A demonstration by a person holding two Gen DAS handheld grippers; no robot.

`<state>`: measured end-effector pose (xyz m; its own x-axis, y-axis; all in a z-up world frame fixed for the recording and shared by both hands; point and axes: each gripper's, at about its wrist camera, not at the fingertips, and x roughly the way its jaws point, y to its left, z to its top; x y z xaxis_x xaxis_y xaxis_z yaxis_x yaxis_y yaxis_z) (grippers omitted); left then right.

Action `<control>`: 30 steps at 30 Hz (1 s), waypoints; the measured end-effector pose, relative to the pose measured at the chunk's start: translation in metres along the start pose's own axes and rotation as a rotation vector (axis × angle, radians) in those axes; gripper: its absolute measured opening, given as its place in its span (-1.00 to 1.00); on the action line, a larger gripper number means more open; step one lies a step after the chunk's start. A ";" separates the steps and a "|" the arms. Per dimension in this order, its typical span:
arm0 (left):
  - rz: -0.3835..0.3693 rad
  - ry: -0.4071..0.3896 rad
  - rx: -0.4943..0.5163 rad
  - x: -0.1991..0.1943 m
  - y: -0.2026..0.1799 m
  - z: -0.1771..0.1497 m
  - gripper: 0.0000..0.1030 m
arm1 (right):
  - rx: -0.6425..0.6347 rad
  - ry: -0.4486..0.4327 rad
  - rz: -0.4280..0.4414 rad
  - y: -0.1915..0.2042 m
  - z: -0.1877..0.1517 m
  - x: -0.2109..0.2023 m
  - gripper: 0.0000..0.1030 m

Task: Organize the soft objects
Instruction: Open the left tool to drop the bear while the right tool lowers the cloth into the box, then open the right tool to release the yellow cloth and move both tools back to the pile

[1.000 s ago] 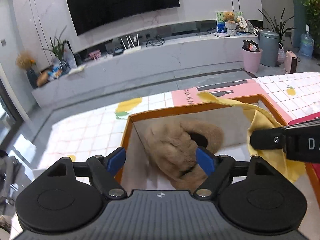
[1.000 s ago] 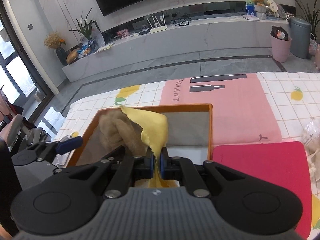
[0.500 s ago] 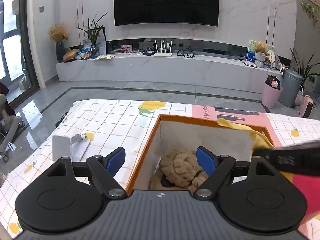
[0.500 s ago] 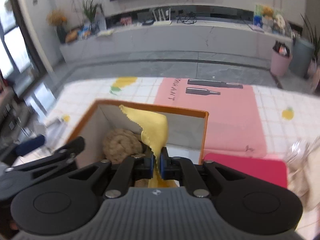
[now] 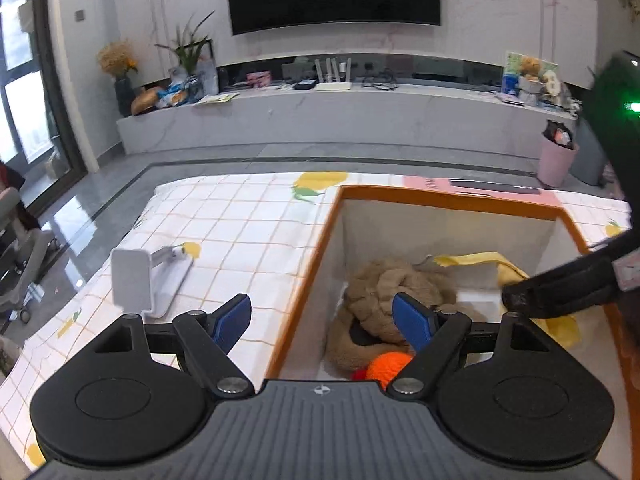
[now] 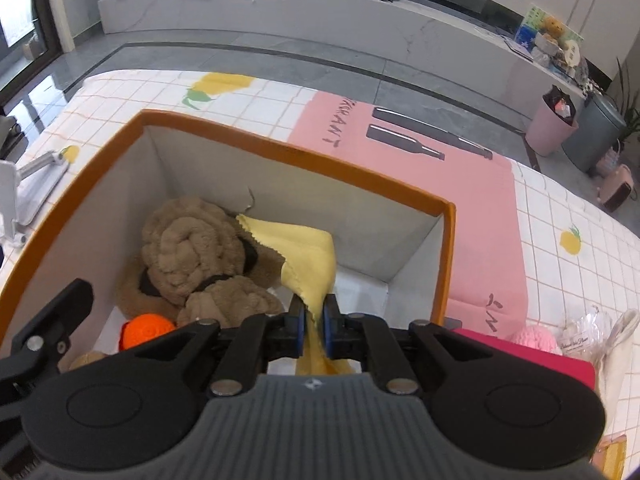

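An orange-rimmed white box (image 6: 280,146) (image 5: 440,194) stands on the checked tablecloth. Inside lie a brown plush toy (image 6: 192,248) (image 5: 384,284) and an orange ball (image 6: 148,332) (image 5: 386,364). My right gripper (image 6: 314,328) hangs low inside the box. A yellow cloth (image 6: 304,252) (image 5: 480,260) is pinched between its pads, and its free end drapes onto the plush. Its jaws are starting to open. My left gripper (image 5: 324,320) is open and holds nothing. It hovers over the box's left wall, one finger on each side.
A white stand (image 5: 132,280) (image 6: 24,188) lies on the table left of the box. Right of the box are a red mat (image 6: 540,356), a pink knitted thing (image 6: 534,338) and a clear plastic bag (image 6: 588,336). A pink placemat (image 6: 420,184) lies behind the box.
My right gripper has sunk into the box with the yellow cloth, which now rests on the plush. My left gripper has drawn back to the left, so its view now takes in the box's left wall.
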<state>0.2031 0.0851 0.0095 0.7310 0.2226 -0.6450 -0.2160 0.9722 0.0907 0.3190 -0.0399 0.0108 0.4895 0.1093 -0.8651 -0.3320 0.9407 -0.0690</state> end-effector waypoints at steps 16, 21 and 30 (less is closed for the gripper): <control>0.013 0.011 -0.015 -0.008 0.018 0.004 0.84 | 0.105 -0.030 0.052 0.006 0.002 -0.021 0.30; 0.000 -0.026 -0.034 -0.031 0.026 0.012 0.84 | 0.189 -0.060 0.099 0.003 0.005 -0.040 0.49; -0.110 -0.076 -0.057 -0.071 0.019 0.025 0.84 | 0.262 -0.213 0.138 -0.026 -0.012 -0.116 0.67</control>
<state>0.1634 0.0899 0.0762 0.7990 0.1222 -0.5888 -0.1668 0.9858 -0.0217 0.2607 -0.0806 0.1074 0.6207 0.2797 -0.7325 -0.2025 0.9597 0.1949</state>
